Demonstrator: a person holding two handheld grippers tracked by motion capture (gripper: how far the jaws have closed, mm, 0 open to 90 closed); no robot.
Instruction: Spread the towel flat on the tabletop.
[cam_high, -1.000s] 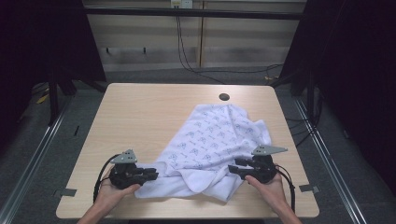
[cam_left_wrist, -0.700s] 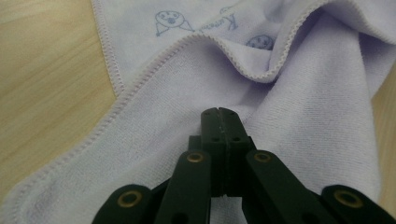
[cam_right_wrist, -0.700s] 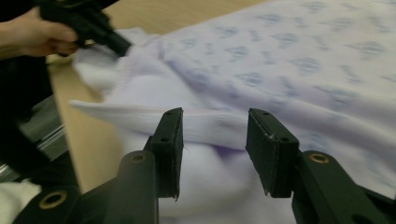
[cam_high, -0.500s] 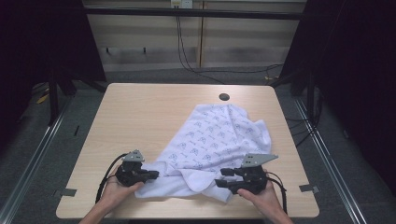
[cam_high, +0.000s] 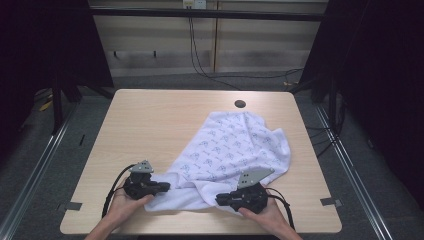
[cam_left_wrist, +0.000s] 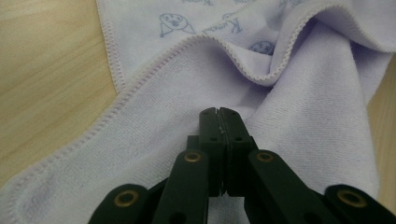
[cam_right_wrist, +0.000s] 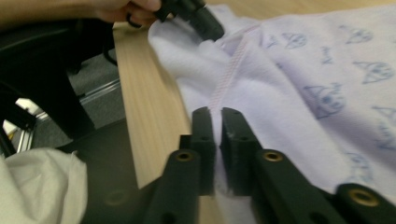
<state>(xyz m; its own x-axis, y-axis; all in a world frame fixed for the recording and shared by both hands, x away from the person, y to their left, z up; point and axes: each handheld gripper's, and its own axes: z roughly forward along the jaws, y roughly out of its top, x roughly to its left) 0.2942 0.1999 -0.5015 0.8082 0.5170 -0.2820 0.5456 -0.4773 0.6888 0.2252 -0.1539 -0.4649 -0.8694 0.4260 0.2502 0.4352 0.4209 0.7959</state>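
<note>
Left claw (cam_high: 162, 187) clamped shut on the towel's (cam_high: 235, 145) near-left edge; right claw (cam_high: 220, 201) has just closed, pinching the hem near the table's (cam_high: 150, 120) front edge. Towel lies crumpled ahead of and between both claws. Looks like grasp step done; next: lift and pull apart evenly. No containers here.

A wooden table (cam_high: 150, 125) with a round dark hole (cam_high: 240, 104).
</note>
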